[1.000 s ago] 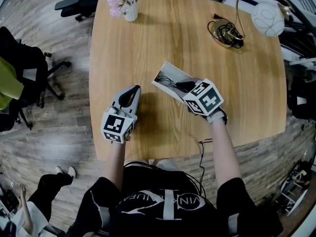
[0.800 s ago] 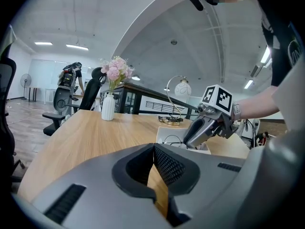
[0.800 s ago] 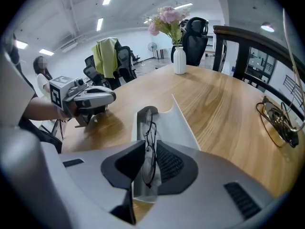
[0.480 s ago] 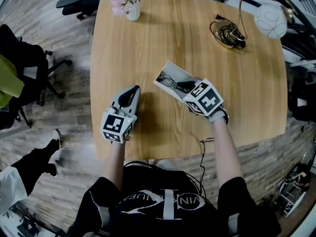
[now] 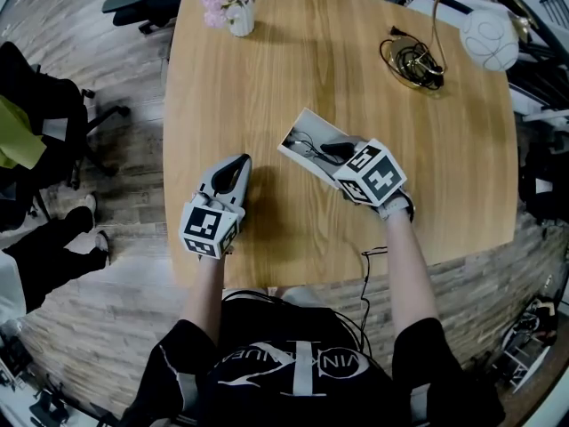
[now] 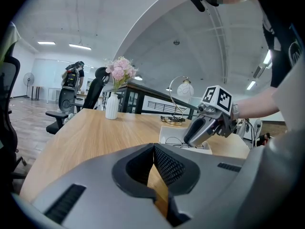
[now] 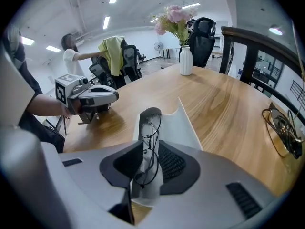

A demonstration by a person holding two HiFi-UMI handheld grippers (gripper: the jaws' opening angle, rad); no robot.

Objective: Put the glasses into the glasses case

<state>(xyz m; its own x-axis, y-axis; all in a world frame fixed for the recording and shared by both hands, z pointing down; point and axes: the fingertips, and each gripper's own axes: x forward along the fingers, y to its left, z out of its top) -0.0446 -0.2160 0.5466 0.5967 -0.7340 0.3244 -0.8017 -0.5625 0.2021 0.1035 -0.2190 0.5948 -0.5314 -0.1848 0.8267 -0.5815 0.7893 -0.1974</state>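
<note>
**Right tongs** (image 7: 145, 178): drawn in to a narrow slit and clamped on the glasses (image 7: 150, 142), with the thin dark wire frame running lengthwise between the ribbed pads. Held directly over the open white case (image 7: 185, 128), with the near end of its tray also lying between the pads. Contact with the tray wall not clear. Far lens set against the rounded far end of the tray, with the raised lid flaring to the right of it.

**From the head view:** right tongs (image 5: 331, 152) tilted down onto the near right corner of the case (image 5: 292, 137), the glasses (image 5: 308, 140) showing as a dark line inside it. Case resting on the worktop (image 5: 293, 52), roughly mid-board.

**Left tongs** (image 5: 235, 164): shut, tips together, nothing gripped. Only bare wood visible through the sliver between the pads (image 6: 167, 168) in the left gripper view. Placed low over the worktop to the left of the case and apart from it, tips pointing away from the person. Contact with the wood not clear.

**Beyond the case, far left:** white vase (image 5: 233, 14) of pink flowers.

**Beyond the case, to the right:** gold arched lamp (image 5: 484, 34) with a coil of black cable (image 5: 413, 60) at its foot. All well apart from the case.
</note>
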